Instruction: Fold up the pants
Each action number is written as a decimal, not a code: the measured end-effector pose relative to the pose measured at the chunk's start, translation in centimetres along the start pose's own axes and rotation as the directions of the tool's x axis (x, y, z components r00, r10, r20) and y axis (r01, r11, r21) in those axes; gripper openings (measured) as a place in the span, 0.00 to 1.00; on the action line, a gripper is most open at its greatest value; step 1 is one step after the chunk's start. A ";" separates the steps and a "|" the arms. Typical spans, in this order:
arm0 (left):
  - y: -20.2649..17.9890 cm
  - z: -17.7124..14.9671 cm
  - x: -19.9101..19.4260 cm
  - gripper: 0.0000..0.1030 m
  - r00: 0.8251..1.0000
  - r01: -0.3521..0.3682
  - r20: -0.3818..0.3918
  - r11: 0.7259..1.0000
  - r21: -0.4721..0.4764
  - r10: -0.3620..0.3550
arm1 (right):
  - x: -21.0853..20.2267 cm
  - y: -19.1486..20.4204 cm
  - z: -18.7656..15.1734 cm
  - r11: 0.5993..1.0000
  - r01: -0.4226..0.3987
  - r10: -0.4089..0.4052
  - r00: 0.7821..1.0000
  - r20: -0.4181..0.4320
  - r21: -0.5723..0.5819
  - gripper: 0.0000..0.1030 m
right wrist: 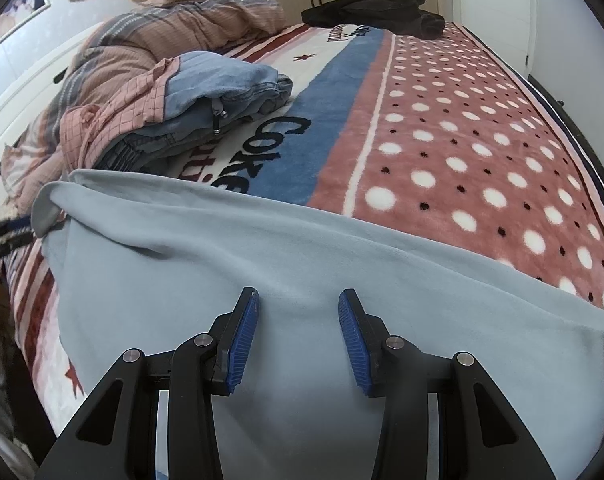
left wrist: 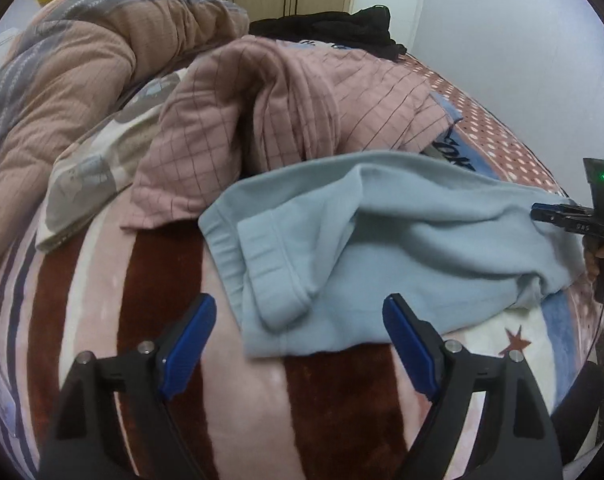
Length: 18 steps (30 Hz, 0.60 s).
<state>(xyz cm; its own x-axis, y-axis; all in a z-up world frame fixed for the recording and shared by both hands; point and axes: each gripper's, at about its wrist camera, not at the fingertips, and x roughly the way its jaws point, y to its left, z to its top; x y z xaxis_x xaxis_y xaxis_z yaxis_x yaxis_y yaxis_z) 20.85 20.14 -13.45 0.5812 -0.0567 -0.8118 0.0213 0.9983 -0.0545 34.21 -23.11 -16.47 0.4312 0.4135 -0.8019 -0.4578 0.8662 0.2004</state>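
Pants, light blue and fleecy, are lying across the centre of the left wrist frame on the patterned bed blanket, and are filling the lower half of the right wrist frame. We are judging the fabric soft, light and limp; it will be draping and bunching rather than holding a crease, and it should not be slipping much on the plush blanket. One ribbed cuff is lying doubled over at centre-left of the left view, a sensible place to be taking hold, along with the edge at far right.

We are finding the left gripper hovering at the lower centre with its jaws spread wide and nothing between them. The right gripper is resting low over the cloth with its jaws parted and not clamping; it is also showing at the right edge of the left view, at the pants' edge.

We are seeing no containers. A pink checked garment is lying heaped in the upper centre, touching the pants.
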 end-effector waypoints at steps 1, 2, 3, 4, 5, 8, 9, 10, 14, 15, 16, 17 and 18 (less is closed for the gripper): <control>0.0 -0.1 0.2 0.72 1.000 -0.016 -0.002 1.000 0.002 0.016 | 0.1 0.0 0.0 1.000 0.001 -0.001 1.000 0.001 0.000 0.36; 0.0 -0.1 0.6 0.68 1.000 -0.013 -0.009 1.000 0.000 0.013 | 0.0 0.0 0.0 1.000 0.002 -0.002 1.000 0.000 0.001 0.36; 0.0 0.0 0.9 0.62 1.000 0.006 -0.009 1.000 -0.008 -0.006 | 0.1 0.0 0.0 1.000 0.002 -0.002 1.000 0.002 0.000 0.36; 0.1 0.2 1.1 0.56 1.000 0.015 -0.009 1.000 -0.014 -0.015 | 0.1 0.0 0.0 1.000 0.001 -0.001 1.000 0.002 0.000 0.36; 0.1 0.5 1.4 0.53 1.000 0.009 -0.008 1.000 -0.020 -0.009 | 0.1 0.0 0.0 1.000 0.000 0.000 1.000 0.002 0.001 0.36; 0.7 1.9 1.9 0.27 0.999 -0.040 0.012 0.998 -0.050 0.041 | 0.1 0.0 0.1 1.000 0.000 0.000 1.000 0.000 0.001 0.36; 1.1 2.3 1.9 0.26 0.999 -0.034 0.028 0.997 -0.067 0.036 | 0.1 0.1 0.1 1.000 0.001 -0.001 1.000 0.000 0.000 0.36; 1.3 2.7 1.8 0.24 0.999 -0.034 0.037 0.997 -0.072 0.037 | 0.1 0.1 0.1 1.000 0.001 -0.001 1.000 0.000 -0.002 0.36; 2.0 4.3 1.8 0.23 0.996 -0.032 0.074 0.995 -0.090 0.039 | 0.2 0.0 0.1 1.000 0.007 -0.007 1.000 -0.005 -0.010 0.36; 2.4 4.8 1.9 0.23 0.996 -0.026 0.081 0.994 -0.103 0.035 | 0.3 0.1 0.2 1.000 0.008 -0.008 1.000 -0.006 -0.012 0.36; 2.7 5.2 2.0 0.21 0.995 -0.026 0.091 0.993 -0.116 0.037 | 0.3 0.1 0.2 1.000 0.010 -0.010 1.000 -0.006 -0.013 0.36; 3.1 5.6 2.1 0.19 0.994 -0.021 0.103 0.992 -0.127 0.034 | 0.4 0.1 0.2 1.000 0.011 -0.011 1.000 -0.007 -0.014 0.36; 3.3 6.0 2.2 0.19 0.993 -0.013 0.113 0.990 -0.138 0.029 | 0.4 0.2 0.3 1.000 0.012 -0.012 1.000 -0.007 -0.015 0.36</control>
<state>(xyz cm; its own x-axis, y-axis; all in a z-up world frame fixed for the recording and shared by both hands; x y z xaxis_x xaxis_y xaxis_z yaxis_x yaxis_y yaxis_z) 27.05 23.44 -11.91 0.6698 -0.0261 -0.7421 -0.0983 0.9875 -0.1234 34.51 -22.74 -16.57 0.4313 0.4006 -0.8084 -0.4643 0.8668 0.1818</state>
